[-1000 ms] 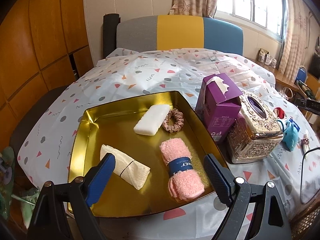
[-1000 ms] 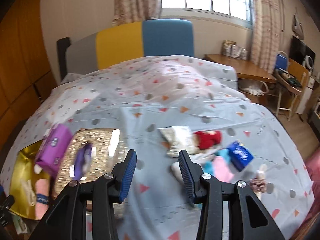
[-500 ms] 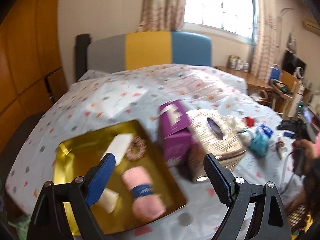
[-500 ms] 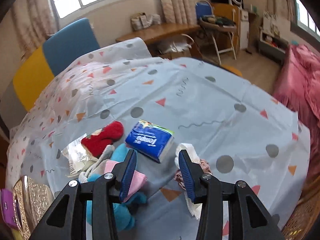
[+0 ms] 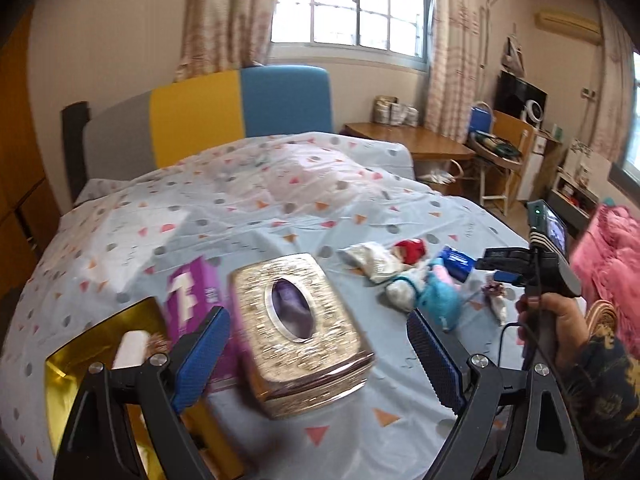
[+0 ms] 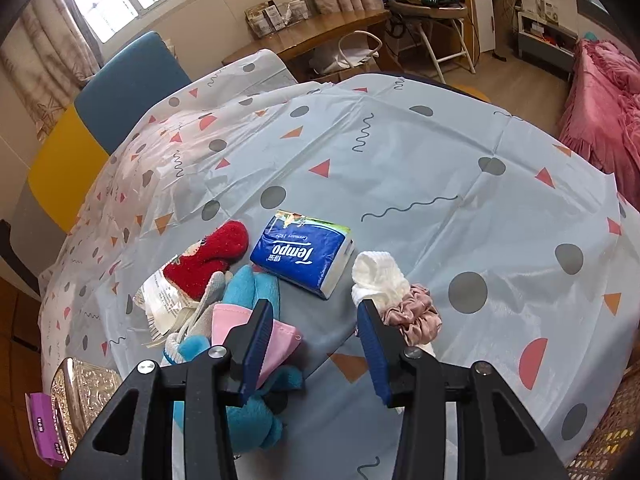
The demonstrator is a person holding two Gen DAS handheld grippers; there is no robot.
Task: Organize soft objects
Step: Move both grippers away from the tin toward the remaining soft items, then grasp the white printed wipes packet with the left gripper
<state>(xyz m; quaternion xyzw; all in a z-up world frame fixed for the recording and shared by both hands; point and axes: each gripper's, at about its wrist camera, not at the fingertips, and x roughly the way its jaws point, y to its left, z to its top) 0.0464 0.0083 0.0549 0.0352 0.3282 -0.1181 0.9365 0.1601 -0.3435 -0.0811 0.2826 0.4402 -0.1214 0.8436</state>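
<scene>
Below the right gripper [image 6: 316, 344], whose fingers are standing apart and empty, a light, squashy Tempo tissue pack [image 6: 303, 254] is lying on the tablecloth [image 6: 440, 160], probably best pinched across its short sides, while the left gripper [image 5: 318, 356] is hanging wide open.

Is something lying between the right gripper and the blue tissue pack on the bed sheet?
Nothing visible does. The right gripper stands open over bare sheet, and the blue tissue pack lies just ahead. The pink cloth and the scrunchie lie to the sides.

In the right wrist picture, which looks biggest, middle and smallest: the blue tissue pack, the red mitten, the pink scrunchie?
1. Blue tissue pack
2. Red mitten
3. Pink scrunchie
The scrunchie is partly hidden by the tool, so its rank is less sure.
</scene>
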